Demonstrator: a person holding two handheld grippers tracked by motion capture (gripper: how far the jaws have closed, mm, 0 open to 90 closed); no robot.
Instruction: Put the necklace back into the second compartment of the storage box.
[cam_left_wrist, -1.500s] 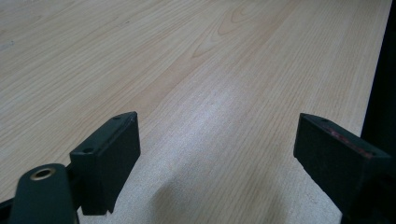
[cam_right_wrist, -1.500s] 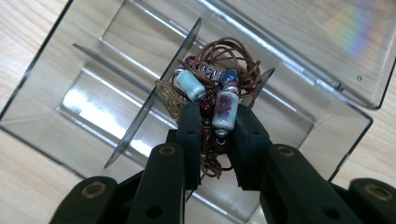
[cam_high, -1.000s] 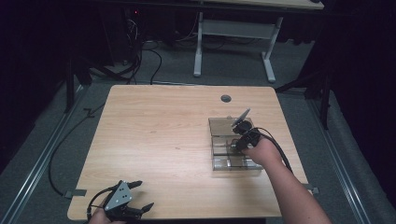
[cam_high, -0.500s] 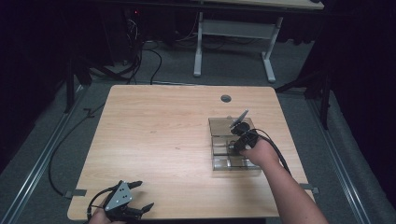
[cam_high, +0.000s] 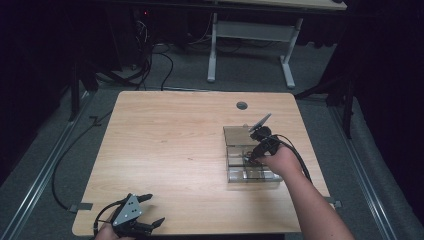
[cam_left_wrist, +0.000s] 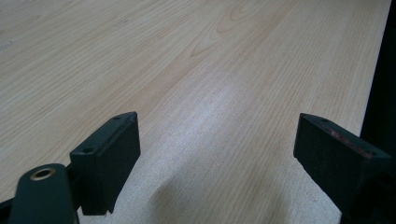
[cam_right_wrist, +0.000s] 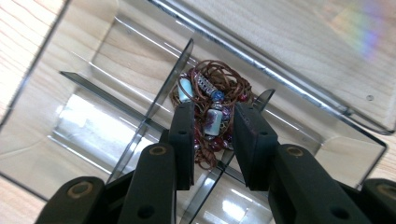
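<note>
A clear plastic box (cam_high: 235, 131) with dividers stands on the right half of the wooden table (cam_high: 170, 140). My right gripper (cam_high: 251, 157) reaches down into it. In the right gripper view the box (cam_right_wrist: 116, 42) holds a tangled brown cord necklace with pale blue and dark red beads (cam_right_wrist: 210, 74) in one compartment. The right gripper (cam_right_wrist: 215, 109) has its jaws close together on that bundle, with a bead between them. My left gripper (cam_high: 155, 209) rests at the table's near left edge. It (cam_left_wrist: 217, 123) stands wide open over bare wood.
The box's clear lid (cam_right_wrist: 299, 51) lies open beyond the compartments. A round cable hole (cam_high: 242, 105) sits near the table's far edge. Grey desk legs (cam_high: 250, 45) and cables lie on the floor behind the table.
The right hand and gripper have shifted slightly toward the near side, lower into the box. The left gripper has stayed where it was.
</note>
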